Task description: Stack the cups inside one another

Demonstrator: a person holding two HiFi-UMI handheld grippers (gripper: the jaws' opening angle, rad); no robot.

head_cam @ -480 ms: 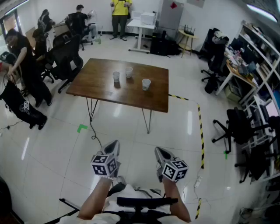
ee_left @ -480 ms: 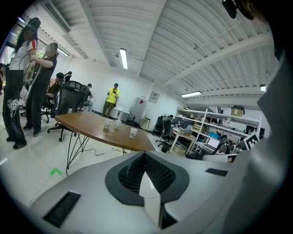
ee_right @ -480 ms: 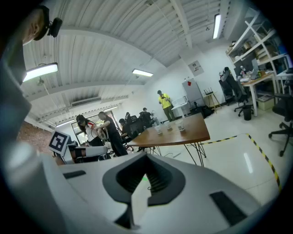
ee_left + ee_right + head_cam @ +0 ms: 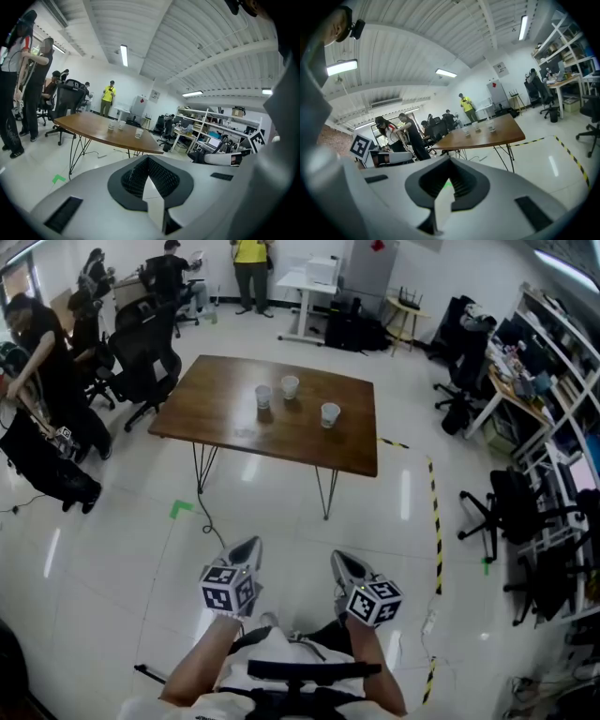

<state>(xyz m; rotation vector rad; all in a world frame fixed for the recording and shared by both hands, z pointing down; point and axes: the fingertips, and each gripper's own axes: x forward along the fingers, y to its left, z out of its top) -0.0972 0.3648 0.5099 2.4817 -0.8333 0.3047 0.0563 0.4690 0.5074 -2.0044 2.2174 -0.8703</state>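
Note:
Three clear cups stand apart on the brown table [image 4: 225,418]: one at the left [image 4: 263,397], one behind it [image 4: 290,386], one at the right [image 4: 330,414]. Both grippers are held low over the floor, far short of the table. My left gripper [image 4: 247,549] is shut and empty, and so is my right gripper [image 4: 341,564]. The left gripper view looks past its shut jaws [image 4: 148,159] to the cups [image 4: 121,124] on the table. In the right gripper view its shut jaws [image 4: 450,162] point toward the same cups [image 4: 478,129].
Black office chairs [image 4: 141,362] and a person [image 4: 42,381] are left of the table. Yellow-black floor tape [image 4: 436,521] runs along the right, beside more chairs [image 4: 511,512] and shelves. A green tape mark [image 4: 178,510] lies on the floor. A white desk [image 4: 309,282] stands behind the table.
The table and cups have shifted slightly lower and to the right in the head view, a little nearer. Both grippers keep their place and stay shut.

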